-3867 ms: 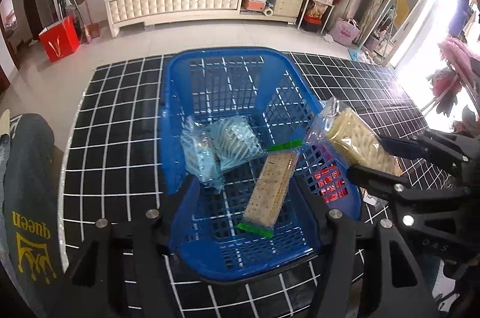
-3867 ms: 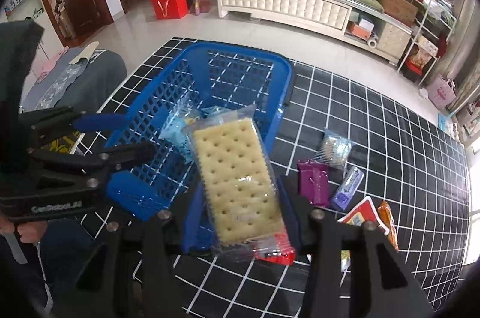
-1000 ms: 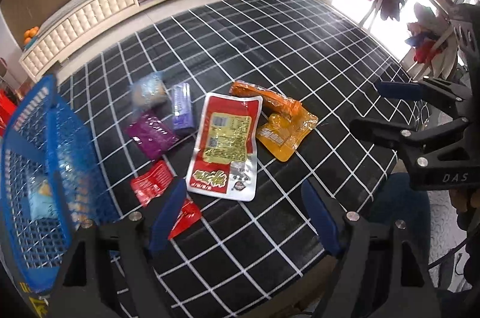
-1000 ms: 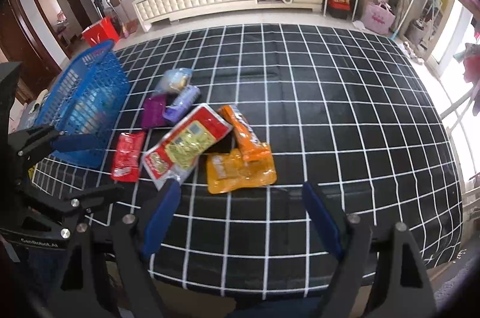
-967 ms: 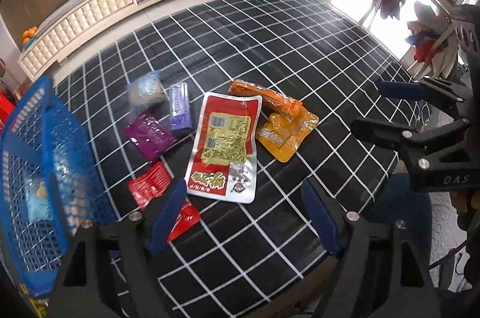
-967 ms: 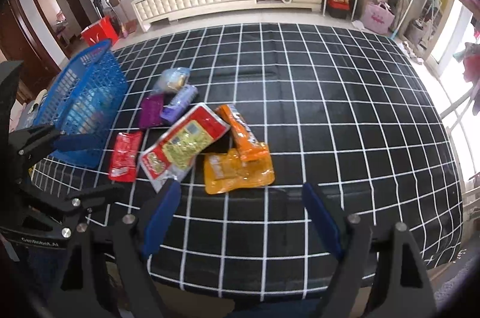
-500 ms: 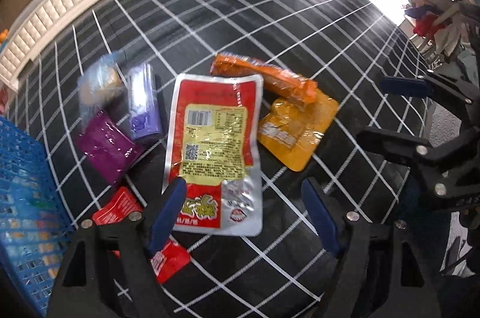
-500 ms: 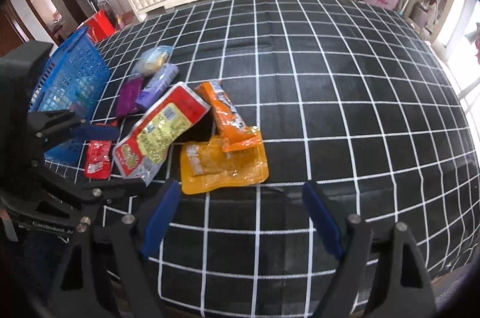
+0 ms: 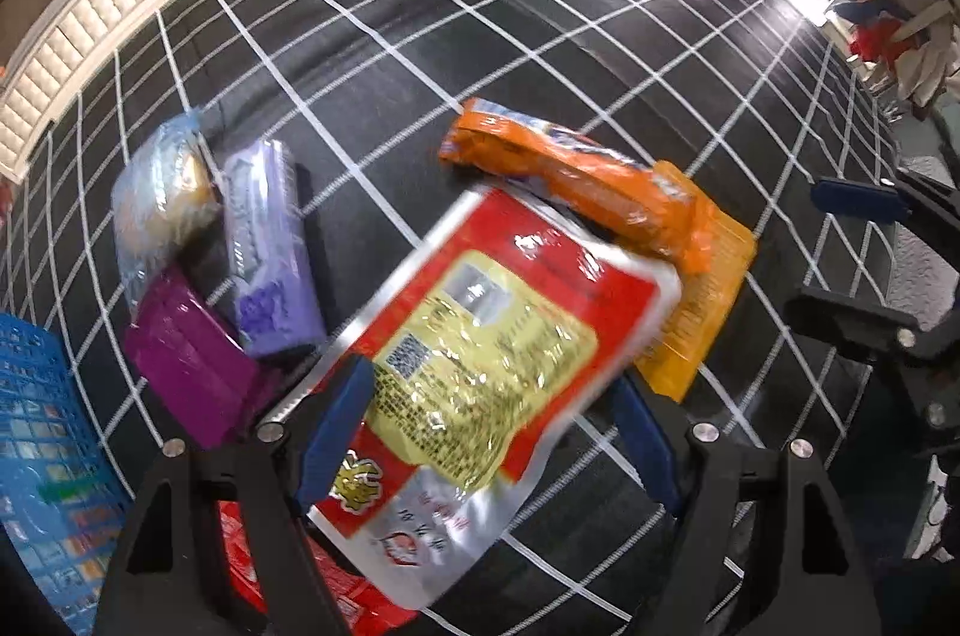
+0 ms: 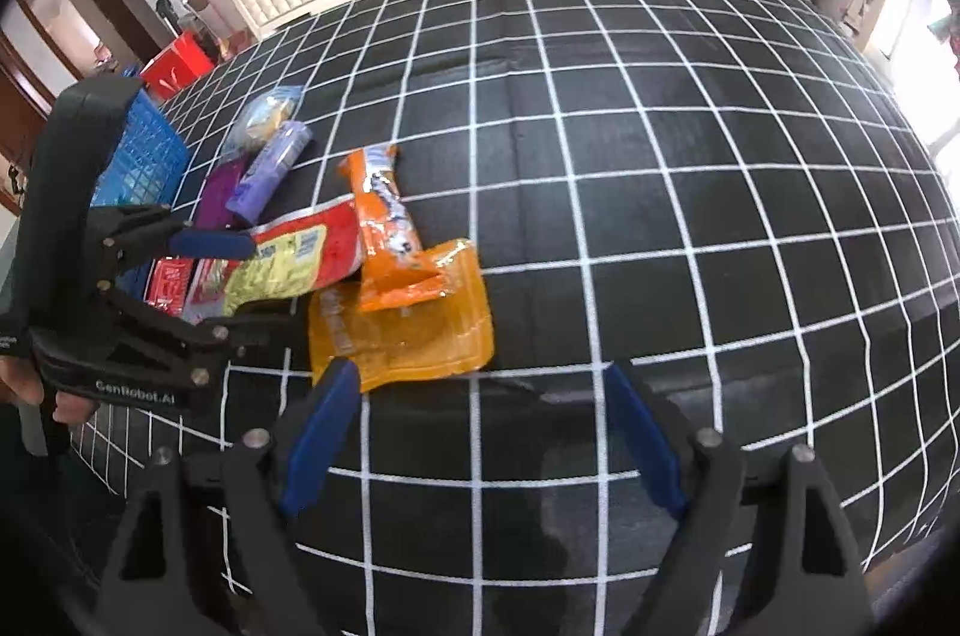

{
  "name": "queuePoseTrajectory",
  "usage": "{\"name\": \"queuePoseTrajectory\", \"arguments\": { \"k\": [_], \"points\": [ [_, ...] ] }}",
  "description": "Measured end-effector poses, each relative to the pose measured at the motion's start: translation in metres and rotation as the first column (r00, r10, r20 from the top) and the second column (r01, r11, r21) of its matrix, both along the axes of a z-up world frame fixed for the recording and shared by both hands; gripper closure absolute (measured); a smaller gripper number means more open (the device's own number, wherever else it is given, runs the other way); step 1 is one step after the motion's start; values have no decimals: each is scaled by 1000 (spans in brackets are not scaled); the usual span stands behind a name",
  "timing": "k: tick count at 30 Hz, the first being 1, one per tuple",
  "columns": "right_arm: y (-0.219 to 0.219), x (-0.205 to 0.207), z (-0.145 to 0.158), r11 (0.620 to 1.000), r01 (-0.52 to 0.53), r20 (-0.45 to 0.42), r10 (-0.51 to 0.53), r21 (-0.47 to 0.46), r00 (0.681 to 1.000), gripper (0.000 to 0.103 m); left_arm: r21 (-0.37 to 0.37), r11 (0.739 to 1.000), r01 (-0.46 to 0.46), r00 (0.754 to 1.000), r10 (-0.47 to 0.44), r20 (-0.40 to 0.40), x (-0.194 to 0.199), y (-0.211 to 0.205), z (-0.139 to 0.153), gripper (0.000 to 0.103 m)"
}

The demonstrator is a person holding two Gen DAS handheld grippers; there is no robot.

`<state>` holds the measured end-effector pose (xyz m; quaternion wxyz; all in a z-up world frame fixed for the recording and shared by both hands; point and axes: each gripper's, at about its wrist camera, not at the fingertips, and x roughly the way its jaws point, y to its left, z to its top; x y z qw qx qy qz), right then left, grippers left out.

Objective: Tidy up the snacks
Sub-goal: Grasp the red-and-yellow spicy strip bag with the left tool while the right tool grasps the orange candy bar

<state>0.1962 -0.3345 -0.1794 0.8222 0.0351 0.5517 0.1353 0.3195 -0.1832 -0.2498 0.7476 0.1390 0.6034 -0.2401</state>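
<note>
Presently, the left tongs [image 9: 489,432] hang low over the snack pile, jaws spread wide on either side of the red pouch [image 9: 480,354], gripping nothing. The pouch is a flat, glossy foil packet, red with a yellow label panel and a silver end; its long axis runs diagonally, silver end towards the camera. Its far corner overlaps the orange bar [image 9: 570,183], a crinkled, elongated wrapper lying crosswise, which in turn lies on the yellow pouch [image 9: 702,312], flat and translucent. To the left sit a lilac pack [image 9: 270,264], oblong and ridged, touching a squarish purple pack [image 9: 186,360], with a clear bag [image 9: 159,192] of pale contents just beyond. A small red sachet [image 9: 282,570] shows beneath the near end of the red pouch. The blue basket [image 9: 42,456], rigid plastic lattice, stands at the left edge, beside the pile.

All items rest on the desk [image 10: 660,156], covered in black cloth with a white grid.

The right tongs [image 10: 480,432] are likewise wide open and empty, over bare cloth near the yellow pouch's front edge. A hand [image 10: 36,390] grips the left tool's handle.
</note>
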Motion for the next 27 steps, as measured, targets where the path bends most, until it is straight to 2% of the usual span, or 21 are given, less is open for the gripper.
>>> {"name": "queuePoseTrajectory", "arguments": {
  "k": [7,8,9,10,12,19,23,27],
  "points": [
    [-6,-3,-1,1000,8,-5,-8,1,1000,16,15,1000,1,1000,-1,16,-4,10,0,26],
    [-5,-2,-1,1000,10,-6,-10,3,1000,16,18,1000,-1,1000,1,22,-6,11,-1,30],
    [-5,-2,-1,1000,12,-5,-12,7,1000,16,29,1000,-3,999,2,37,-6,12,0,40],
    [-4,-2,0,1000,12,-4,-12,8,1000,16,37,999,-7,999,5,47,-6,14,1,45],
    [-2,-1,1,1000,7,1,-7,3,1000,16,20,1000,-10,999,9,50,-8,19,4,55],
    [7,10,0,1000,-13,8,13,-19,1000,16,-19,999,-39,996,40,80,-21,32,10,64],
    [12,17,0,998,-42,13,42,-45,999,16,-63,995,-76,990,83,112,-30,40,25,81],
    [20,32,2,994,-85,28,87,-67,996,16,-89,991,-104,984,115,132,-33,48,35,87]
  ]
}}
